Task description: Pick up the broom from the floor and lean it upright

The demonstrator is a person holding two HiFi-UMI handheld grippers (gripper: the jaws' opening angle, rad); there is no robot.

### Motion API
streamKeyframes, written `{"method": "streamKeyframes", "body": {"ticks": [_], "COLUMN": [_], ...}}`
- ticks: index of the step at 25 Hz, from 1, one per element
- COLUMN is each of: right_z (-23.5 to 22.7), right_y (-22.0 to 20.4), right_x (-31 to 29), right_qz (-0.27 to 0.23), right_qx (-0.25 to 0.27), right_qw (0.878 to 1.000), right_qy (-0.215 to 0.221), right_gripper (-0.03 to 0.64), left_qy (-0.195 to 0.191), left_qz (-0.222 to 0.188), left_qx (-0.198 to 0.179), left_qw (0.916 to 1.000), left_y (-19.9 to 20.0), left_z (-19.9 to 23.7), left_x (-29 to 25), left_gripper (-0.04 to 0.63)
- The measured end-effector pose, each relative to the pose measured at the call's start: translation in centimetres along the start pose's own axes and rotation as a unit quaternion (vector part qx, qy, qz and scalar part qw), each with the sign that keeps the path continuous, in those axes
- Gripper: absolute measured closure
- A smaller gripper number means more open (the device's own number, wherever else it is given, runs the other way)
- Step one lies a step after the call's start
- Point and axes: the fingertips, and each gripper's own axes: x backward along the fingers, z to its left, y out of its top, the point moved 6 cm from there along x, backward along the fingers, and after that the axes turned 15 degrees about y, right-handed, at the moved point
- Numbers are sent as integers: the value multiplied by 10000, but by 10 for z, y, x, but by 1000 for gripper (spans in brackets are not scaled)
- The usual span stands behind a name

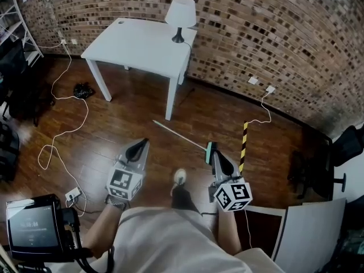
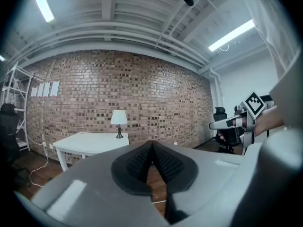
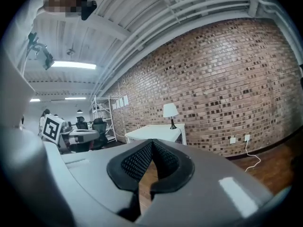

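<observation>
The broom lies on the wooden floor in the head view. Its thin pale handle (image 1: 179, 135) runs from near the table leg toward the lower right, ending at a teal head (image 1: 210, 151). My right gripper (image 1: 216, 156) is held just above and beside that teal end, partly hiding it, and is shut on nothing. My left gripper (image 1: 143, 145) hovers left of the handle, also shut and empty. In the gripper views, the left pads (image 2: 142, 160) and the right pads (image 3: 137, 161) meet at their tips. Both point nearly level at the brick wall, and the broom is out of sight there.
A white table (image 1: 142, 44) with a lamp (image 1: 181, 16) stands by the brick wall. A black-and-yellow striped post (image 1: 244, 145) lies right of the broom. White cables (image 1: 62, 131) and a power strip (image 1: 72, 195) cross the left floor. An office chair (image 1: 318, 172) and a white panel (image 1: 310, 232) stand at right.
</observation>
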Motion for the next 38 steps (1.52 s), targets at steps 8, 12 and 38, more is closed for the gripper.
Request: {"method": "streamKeyframes", "body": {"ticks": [8, 12, 38], "right_z": [-123, -174, -230], "right_y": [54, 71, 68], "right_x": [-39, -49, -186], "right_qz": [-203, -212, 421], "right_qx": [76, 29, -19], "right_qw": [9998, 9998, 9948], "right_qy": [-8, -21, 931], "right_gripper": [603, 603, 601], "left_qy": [27, 77, 597], "left_qz": [-20, -53, 692], "left_qx": [146, 24, -185], "left_qw": [9999, 10000, 9956], "left_y": [33, 48, 9], "left_z": [-34, -48, 0], "left_x": [-127, -175, -264], "left_gripper": [595, 595, 595]}}
